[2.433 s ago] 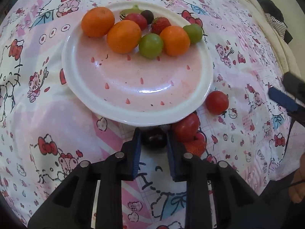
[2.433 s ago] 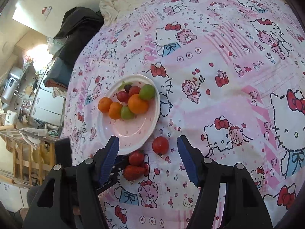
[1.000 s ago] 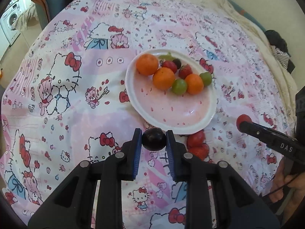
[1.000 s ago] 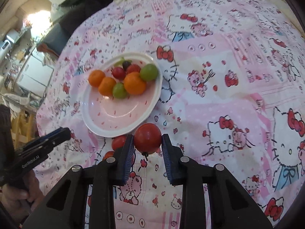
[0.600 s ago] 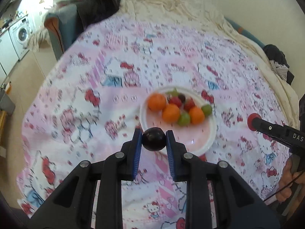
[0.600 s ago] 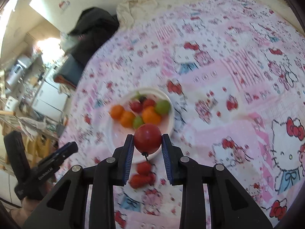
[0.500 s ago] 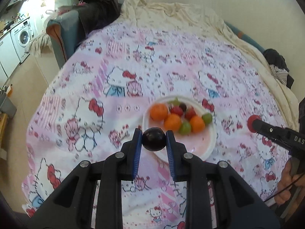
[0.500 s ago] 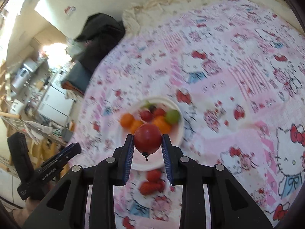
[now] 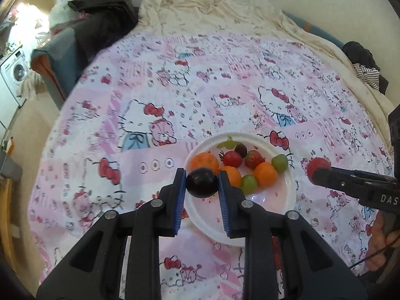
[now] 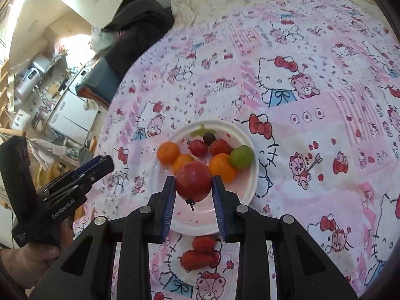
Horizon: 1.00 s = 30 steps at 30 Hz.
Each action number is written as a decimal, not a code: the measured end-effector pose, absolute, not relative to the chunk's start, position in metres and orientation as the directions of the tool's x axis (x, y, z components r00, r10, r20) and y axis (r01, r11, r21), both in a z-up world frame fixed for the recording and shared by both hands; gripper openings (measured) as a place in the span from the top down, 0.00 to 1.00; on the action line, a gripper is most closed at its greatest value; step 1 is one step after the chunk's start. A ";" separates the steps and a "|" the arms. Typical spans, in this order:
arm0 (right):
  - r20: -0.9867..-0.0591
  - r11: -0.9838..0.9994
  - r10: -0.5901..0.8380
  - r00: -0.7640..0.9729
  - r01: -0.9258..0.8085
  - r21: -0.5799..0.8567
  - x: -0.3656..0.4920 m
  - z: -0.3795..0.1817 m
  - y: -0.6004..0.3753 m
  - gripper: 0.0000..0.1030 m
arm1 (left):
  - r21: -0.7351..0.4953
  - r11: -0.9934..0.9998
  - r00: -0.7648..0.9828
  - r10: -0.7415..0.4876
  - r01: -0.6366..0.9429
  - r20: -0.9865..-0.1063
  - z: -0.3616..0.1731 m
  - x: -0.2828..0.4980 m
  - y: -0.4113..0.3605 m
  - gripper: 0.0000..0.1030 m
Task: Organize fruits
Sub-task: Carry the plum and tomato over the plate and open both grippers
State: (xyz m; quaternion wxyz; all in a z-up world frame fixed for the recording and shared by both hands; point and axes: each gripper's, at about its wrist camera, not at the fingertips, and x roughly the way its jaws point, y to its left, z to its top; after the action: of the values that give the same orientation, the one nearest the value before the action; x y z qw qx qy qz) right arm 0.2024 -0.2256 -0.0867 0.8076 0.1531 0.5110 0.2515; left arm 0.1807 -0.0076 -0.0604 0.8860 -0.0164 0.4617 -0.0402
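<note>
The left gripper (image 9: 202,183) clamps a dark plum (image 9: 202,182); the right gripper (image 10: 193,187) clamps a red tomato (image 10: 193,182). The fruit plate (image 10: 251,187) lies below both, possibly nearer the right.

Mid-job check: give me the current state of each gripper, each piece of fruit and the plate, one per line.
left gripper: shut on the dark plum, raised over the plate.
right gripper: shut on the red tomato, raised over the plate.
plate: flat on the bedspread, near half bare.
oranges: three, resting on the plate.
green fruits: resting on the plate.
strawberries: lying on the bedspread, off the plate.
</note>
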 end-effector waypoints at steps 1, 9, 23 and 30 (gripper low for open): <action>-0.751 0.826 0.564 0.345 -0.252 0.504 0.204 -0.089 -0.224 0.70 | -0.069 0.996 0.561 -0.093 0.063 -0.823 -0.066 0.184 -0.009 0.79; -0.810 0.847 0.527 0.255 -0.236 0.477 0.218 -0.125 -0.214 0.70 | -0.097 0.991 0.495 -0.132 0.096 -0.859 -0.109 0.196 -0.021 0.79; -0.865 0.882 0.467 0.184 -0.169 0.440 0.225 -0.154 -0.216 0.68 | -0.152 0.982 0.416 -0.185 0.112 -0.890 -0.138 0.198 -0.030 0.77; -0.861 0.877 0.478 0.174 -0.149 0.456 0.229 -0.156 -0.216 0.67 | -0.150 0.984 0.405 -0.175 0.093 -0.897 -0.142 0.198 -0.027 0.65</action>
State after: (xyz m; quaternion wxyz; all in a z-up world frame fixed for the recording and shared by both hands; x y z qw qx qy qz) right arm 0.2290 -0.2162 -0.1563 0.7542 0.1350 0.6081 0.2077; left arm 0.1979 -0.0273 -0.1418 0.8373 -0.0377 0.5395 -0.0801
